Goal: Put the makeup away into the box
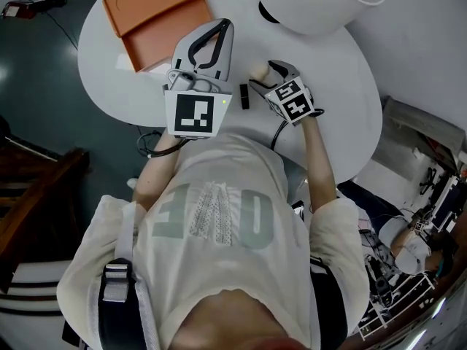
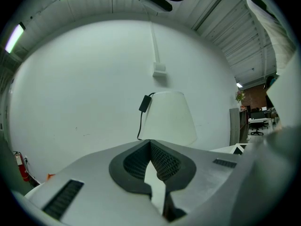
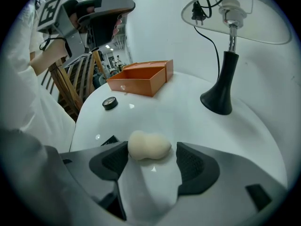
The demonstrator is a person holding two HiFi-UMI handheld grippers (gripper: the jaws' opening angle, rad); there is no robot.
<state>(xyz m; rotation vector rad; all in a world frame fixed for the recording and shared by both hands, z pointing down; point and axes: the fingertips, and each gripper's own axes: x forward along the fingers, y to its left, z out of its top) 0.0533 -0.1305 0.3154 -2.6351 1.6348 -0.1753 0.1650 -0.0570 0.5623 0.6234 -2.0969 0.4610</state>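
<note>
A: What has the right gripper (image 3: 151,166) got?
B: Nothing clamped. Its jaws stand wide, and the beige makeup sponge (image 3: 149,145) lies on the white table (image 3: 188,112) between their tips.
A: And the left gripper (image 2: 151,161)?
B: Raised off the table, jaws pressed together, empty.
A: Farther out?
B: A small round black case (image 3: 110,103), then the open orange box (image 3: 141,81). The lamp's black base (image 3: 221,91) stands well apart from it.

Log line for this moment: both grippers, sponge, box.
right gripper open, jaws either side of sponge | sponge on table, ungripped | left gripper shut, empty, raised | orange box open
</note>
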